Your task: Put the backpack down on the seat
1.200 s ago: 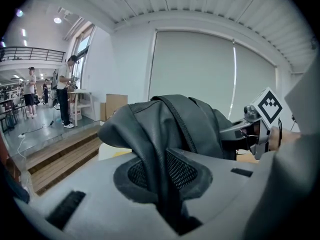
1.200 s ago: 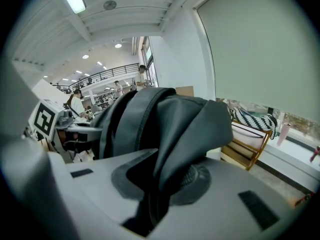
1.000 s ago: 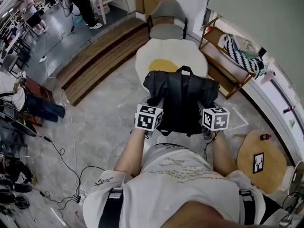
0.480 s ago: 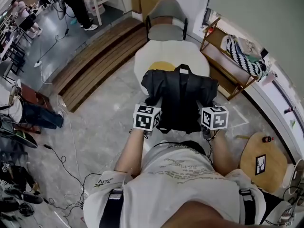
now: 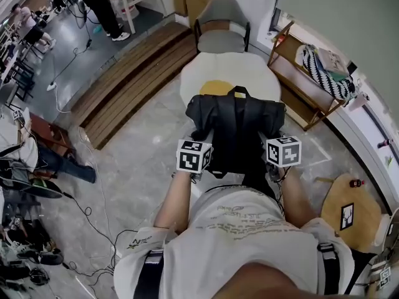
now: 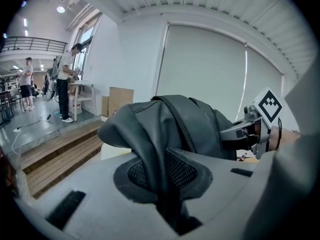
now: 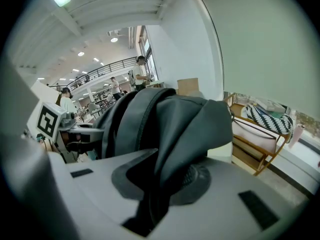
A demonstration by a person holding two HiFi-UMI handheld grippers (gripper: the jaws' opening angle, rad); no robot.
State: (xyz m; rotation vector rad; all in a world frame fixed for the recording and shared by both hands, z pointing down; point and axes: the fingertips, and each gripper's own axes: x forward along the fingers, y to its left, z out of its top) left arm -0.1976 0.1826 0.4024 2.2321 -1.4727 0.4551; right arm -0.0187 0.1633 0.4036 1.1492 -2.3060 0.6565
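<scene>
A black backpack [image 5: 237, 129] hangs in the air between my two grippers, in front of the person's chest. My left gripper [image 5: 204, 143] is shut on the bag's left side, with dark fabric [image 6: 160, 149] pinched between its jaws. My right gripper [image 5: 269, 143] is shut on the right side, where a fold of fabric [image 7: 175, 149] runs down into its jaws. Beyond the bag lies a low white seat [image 5: 227, 75] shaped like a fried egg with a yellow centre [image 5: 212, 87]. The backpack covers the seat's near edge.
A grey chair [image 5: 221, 27] stands behind the white seat. A wooden rack [image 5: 308, 86] with a striped bag [image 5: 327, 67] is at the right, a round wooden stool [image 5: 349, 210] at lower right. Wooden steps [image 5: 131, 73] rise at the left. Cables trail on the floor; people stand far left.
The view has shifted slightly, and the backpack and both grippers keep the same hold and nearly the same place before the seat.
</scene>
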